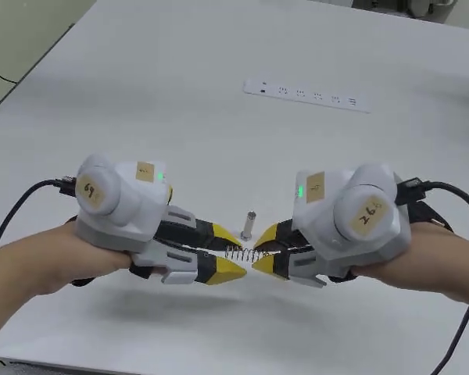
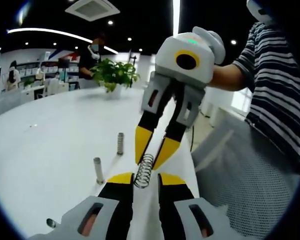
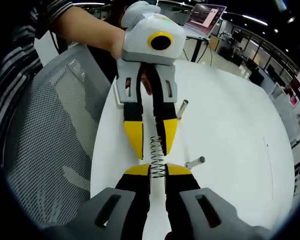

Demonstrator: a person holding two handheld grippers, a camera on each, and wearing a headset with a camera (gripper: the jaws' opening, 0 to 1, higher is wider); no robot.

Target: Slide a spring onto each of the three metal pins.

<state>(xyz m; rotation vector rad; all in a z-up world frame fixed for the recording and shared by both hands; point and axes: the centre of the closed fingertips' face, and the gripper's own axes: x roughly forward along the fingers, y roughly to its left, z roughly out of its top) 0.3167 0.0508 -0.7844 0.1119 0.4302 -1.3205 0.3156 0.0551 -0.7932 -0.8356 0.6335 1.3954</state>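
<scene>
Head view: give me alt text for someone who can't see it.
The left claw and right claw, each held in a hand, face each other over a white table, each gripping one end of a small spring. A metal pin stands upright just behind it, and a power strip lies farther back.

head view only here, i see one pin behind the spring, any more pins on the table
Observer: Yes. The left gripper view shows two upright pins, a nearer pin and a farther pin. Neither has a spring on it.
Operator: ok and who's actually holding it, i can't tell from up here
Observer: Both, it seems. In the left gripper view the spring has one end between the jaws of the left gripper and the other end pinched between the yellow tips of the right gripper.
</scene>
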